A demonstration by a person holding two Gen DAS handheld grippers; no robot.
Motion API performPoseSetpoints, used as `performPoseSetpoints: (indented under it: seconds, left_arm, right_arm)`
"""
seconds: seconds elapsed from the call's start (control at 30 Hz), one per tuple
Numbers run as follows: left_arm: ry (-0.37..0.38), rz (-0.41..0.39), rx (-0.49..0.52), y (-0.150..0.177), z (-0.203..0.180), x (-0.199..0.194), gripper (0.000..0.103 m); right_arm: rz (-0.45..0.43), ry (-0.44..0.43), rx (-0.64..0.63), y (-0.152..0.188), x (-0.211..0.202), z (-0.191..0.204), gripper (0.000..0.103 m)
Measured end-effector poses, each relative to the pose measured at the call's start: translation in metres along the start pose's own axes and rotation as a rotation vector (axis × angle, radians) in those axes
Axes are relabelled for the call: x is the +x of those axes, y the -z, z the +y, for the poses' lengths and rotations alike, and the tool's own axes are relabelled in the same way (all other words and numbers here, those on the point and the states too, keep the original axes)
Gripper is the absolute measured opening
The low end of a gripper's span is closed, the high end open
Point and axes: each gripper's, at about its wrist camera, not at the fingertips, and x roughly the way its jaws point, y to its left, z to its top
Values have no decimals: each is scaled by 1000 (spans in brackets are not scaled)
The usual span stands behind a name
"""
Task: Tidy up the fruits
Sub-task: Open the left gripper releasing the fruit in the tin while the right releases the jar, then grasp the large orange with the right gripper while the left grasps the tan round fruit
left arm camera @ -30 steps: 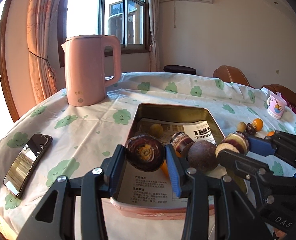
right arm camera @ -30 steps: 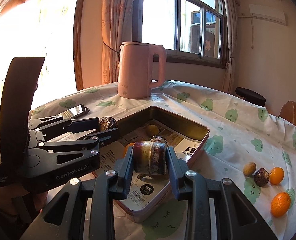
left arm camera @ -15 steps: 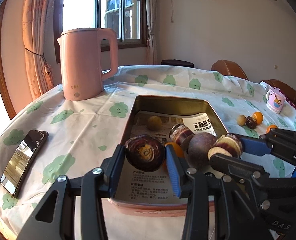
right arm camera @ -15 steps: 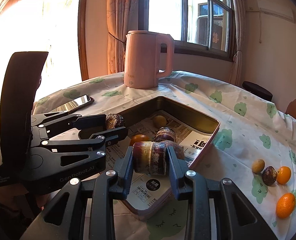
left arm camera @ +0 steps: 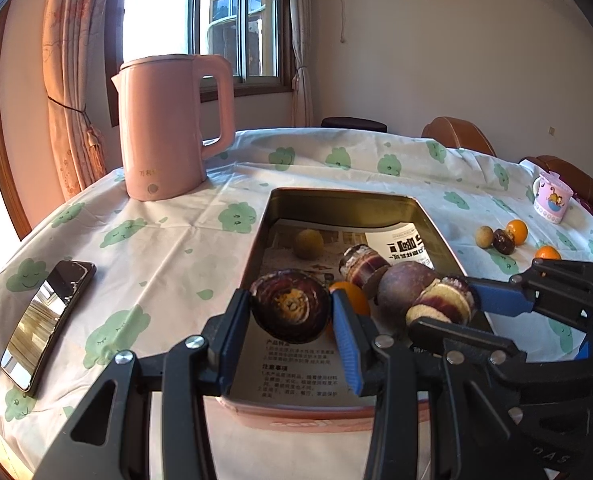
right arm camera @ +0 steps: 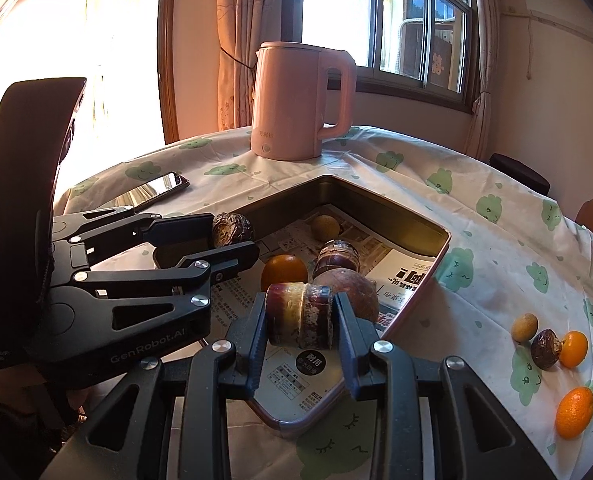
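Observation:
My left gripper [left arm camera: 290, 312] is shut on a dark brown water chestnut [left arm camera: 290, 306], held just above the near left part of the paper-lined metal tin [left arm camera: 336, 194]. My right gripper [right arm camera: 299, 316] is shut on a purple sugarcane piece [right arm camera: 299, 316] over the tin's near right side; it shows in the left wrist view too [left arm camera: 442, 305]. Inside the tin lie a round purple fruit [left arm camera: 404, 286], another sugarcane piece [left arm camera: 360, 264], an orange [right arm camera: 283, 272] and a small tan fruit [left arm camera: 308, 243].
A pink kettle [left arm camera: 172, 128] stands behind the tin, a phone [left arm camera: 48, 320] lies at the left. On the cloth right of the tin sit a tan fruit [right arm camera: 524, 327], a water chestnut [right arm camera: 546, 349], two oranges [right arm camera: 574, 412] and a mug [left arm camera: 552, 198].
Both grippers have sunk slightly toward the tin, still gripping their pieces. The right gripper's sugarcane piece has come lower, nearer the round purple fruit.

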Motion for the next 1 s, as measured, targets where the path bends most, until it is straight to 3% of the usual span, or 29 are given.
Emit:
performPoseSetpoints:
  seconds: [0.17,0.23,0.27,0.4,0.5,0.53,0.67,0.87,1.0]
  left_arm:
    - [-11,-2,3,1,-1,-1,44]
    - [-14,-3,1,1,-1,-1,45]
    - [-5,-4,-8,1,0,-2,46]
    - [14,-17,-21,0,1,-9,55]
    - [0,-55,-17,-4,-5,-18,73]
    - [7,-65,-15,-6,-8,-21,74]
    - [37,-86,14,-13,-26,-29,74]
    - [99,-100,76,-25,-69,-33,76]
    - [161,-81,131,-31,-105,-28,76]
  right_arm:
    - [-1,8,17,0,0,-3,36]
    - [1,16,25,0,0,-4,50]
    - [-3,22,30,0,0,-5,52]
    - [-43,32,60,1,-9,-11,62]
    - [-62,87,37,4,-19,-15,62]
    - [-65,114,33,5,-24,-19,62]
    - [-85,181,84,12,-52,-55,62]
    - [-43,371,215,39,-89,-136,63]
    - [6,410,329,55,-97,-180,63]
